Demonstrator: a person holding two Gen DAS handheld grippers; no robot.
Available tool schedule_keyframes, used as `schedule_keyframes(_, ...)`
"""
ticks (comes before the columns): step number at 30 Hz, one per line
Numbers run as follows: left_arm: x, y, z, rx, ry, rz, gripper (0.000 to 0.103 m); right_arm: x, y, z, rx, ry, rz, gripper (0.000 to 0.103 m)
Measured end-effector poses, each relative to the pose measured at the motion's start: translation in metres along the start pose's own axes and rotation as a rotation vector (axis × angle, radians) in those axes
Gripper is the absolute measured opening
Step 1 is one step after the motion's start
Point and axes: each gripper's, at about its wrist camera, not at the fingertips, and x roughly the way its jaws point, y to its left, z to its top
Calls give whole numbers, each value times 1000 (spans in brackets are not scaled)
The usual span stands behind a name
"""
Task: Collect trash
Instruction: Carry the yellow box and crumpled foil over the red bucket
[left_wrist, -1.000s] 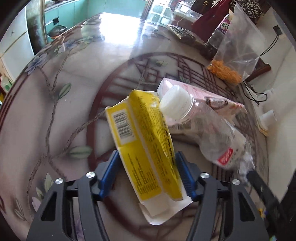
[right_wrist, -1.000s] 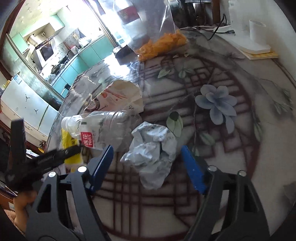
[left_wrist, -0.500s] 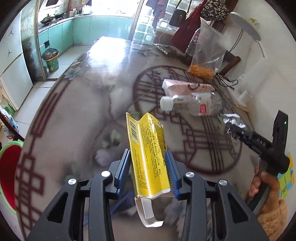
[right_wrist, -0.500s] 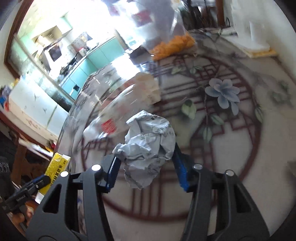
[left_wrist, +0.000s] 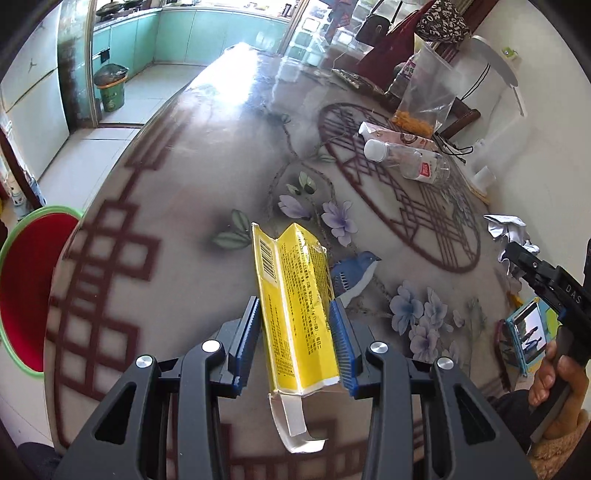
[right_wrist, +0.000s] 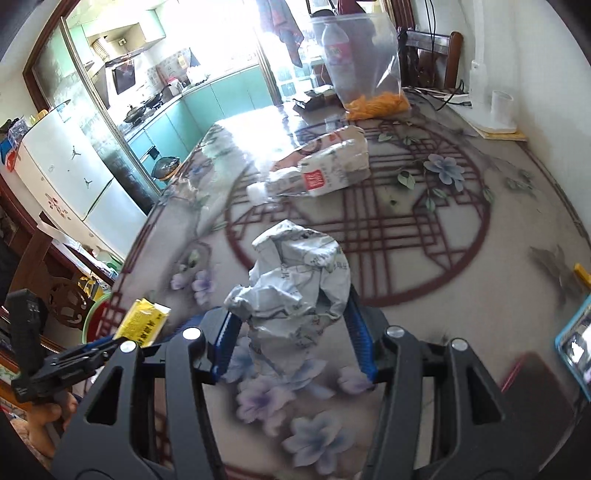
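My left gripper (left_wrist: 295, 321) is shut on a flattened yellow carton (left_wrist: 295, 295), held up over the patterned table (left_wrist: 177, 229); its torn white flap hangs below the jaws. In the right wrist view my right gripper (right_wrist: 291, 325) is shut on a crumpled ball of grey-white paper (right_wrist: 295, 277), lifted above the table. The yellow carton (right_wrist: 144, 321) and the left gripper show at the lower left of that view. The crumpled paper (left_wrist: 508, 230) appears at the right edge of the left wrist view. An empty clear plastic bottle (left_wrist: 406, 162) and a pink-white carton (left_wrist: 395, 134) lie on the far side of the table.
A red basin with a green rim (left_wrist: 26, 288) stands below the table's left edge. A clear bag of orange snacks (right_wrist: 369, 81) stands at the back. A phone in a blue case (left_wrist: 528, 336) lies near the front right, by a person's hand (left_wrist: 557, 380). A green bin (left_wrist: 110, 86) stands on the kitchen floor.
Both grippers closed on their items, the left on the yellow carton and the right on the paper ball, then lifted them and drew back from the bottle and pink carton toward the near table edge.
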Motion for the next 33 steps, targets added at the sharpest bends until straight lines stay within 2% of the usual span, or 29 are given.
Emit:
schedule_keyframes(5,-19,12,-3,34,-33,10,36,2,34,-2,-25,7,27,52)
schedule_keyframes(14,-45,38,-2,12,-93,60,36,-3,106,-5,-165,-1,58,52)
schedule_keyframes(33,-89,82,2,-64,-185,160,36,3,160,-5,-259,6,142,52)
